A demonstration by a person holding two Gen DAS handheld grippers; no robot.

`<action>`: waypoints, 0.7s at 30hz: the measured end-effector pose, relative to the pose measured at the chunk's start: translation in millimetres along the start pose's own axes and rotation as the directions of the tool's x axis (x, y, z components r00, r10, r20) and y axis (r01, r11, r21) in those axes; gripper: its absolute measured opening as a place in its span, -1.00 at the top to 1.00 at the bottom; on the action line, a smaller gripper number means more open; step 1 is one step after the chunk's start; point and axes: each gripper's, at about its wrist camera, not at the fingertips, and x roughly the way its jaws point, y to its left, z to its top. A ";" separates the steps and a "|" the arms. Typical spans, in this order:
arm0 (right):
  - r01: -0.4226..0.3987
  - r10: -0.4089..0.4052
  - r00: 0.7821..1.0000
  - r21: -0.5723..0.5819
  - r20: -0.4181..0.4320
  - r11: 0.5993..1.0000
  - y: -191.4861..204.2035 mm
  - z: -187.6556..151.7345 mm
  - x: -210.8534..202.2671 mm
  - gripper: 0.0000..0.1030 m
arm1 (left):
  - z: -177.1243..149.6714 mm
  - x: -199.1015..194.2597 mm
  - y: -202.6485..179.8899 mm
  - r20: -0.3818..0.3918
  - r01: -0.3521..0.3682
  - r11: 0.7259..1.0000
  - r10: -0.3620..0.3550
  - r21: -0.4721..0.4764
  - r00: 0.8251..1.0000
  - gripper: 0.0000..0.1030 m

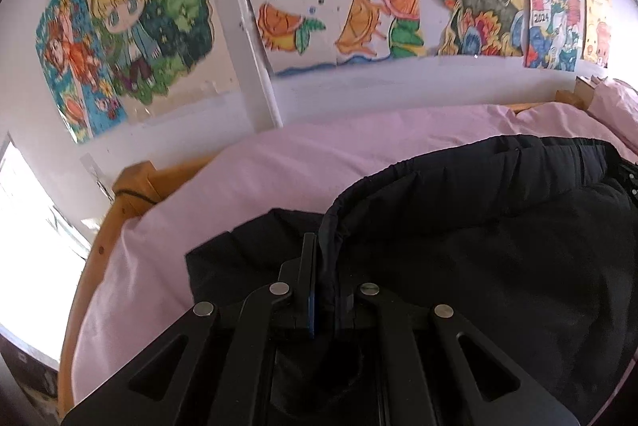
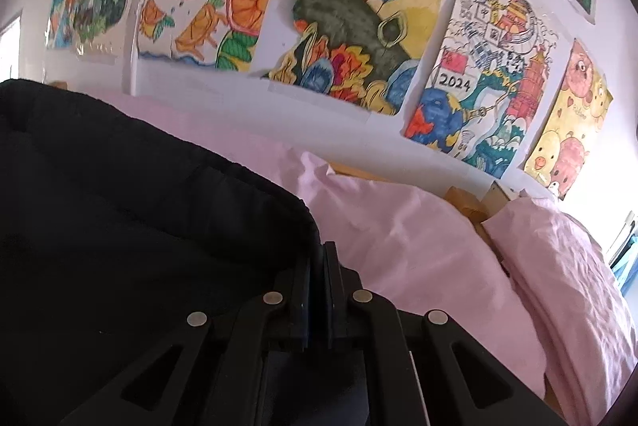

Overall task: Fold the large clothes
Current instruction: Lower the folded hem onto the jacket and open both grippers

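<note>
Sunlight whitens a window [image 1: 24,210] at the far left of the left wrist view, beside a wooden bed frame [image 1: 99,226] carrying a pink sheet [image 1: 279,170]. On that sheet lies a dark padded jacket [image 1: 478,226], its long axis running across the bed from side to side, with a gathered hem edge curving along its upper side. The left hand-held gripper [image 1: 319,266] has its fingers closed together on a fold of the jacket's edge, fabric bunched between them. Further right, in the right wrist view, the same jacket [image 2: 119,206] fills the left half, and the right hand-held gripper [image 2: 321,266] is pinched shut on its corner edge. Beyond it sits a pink pillow [image 2: 566,286] at the right end of the bed. Children's drawings [image 2: 351,7] cover the wall behind; one poster [image 2: 478,67] carries a flag reading "2024", its other characters too small to read.
</note>
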 end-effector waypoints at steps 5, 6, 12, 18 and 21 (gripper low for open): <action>-0.008 0.008 1.000 -0.006 -0.023 1.000 5.0 -7.5 18.8 0.87 | -5.8 20.6 0.7 -0.036 0.005 1.000 -0.005 -0.009 0.999 0.90; -0.009 0.009 1.000 -0.006 -0.025 1.000 5.6 -8.4 21.2 0.87 | -6.4 23.5 1.2 -0.040 0.007 1.000 -0.007 -0.012 0.999 0.90; -0.011 0.011 1.000 -0.005 -0.016 1.000 8.6 -13.2 29.7 0.87 | -13.9 34.1 5.0 -0.034 0.014 0.999 -0.015 -0.037 0.999 0.85; -0.024 0.023 1.000 0.005 0.013 1.000 8.1 -14.9 28.6 0.82 | -22.6 27.0 10.6 0.039 0.024 0.997 -0.021 -0.079 0.999 0.73; -0.018 0.018 1.000 0.002 0.024 1.000 7.4 -14.0 26.0 0.71 | -20.1 21.3 13.4 0.050 -0.021 0.995 0.027 -0.102 0.998 0.24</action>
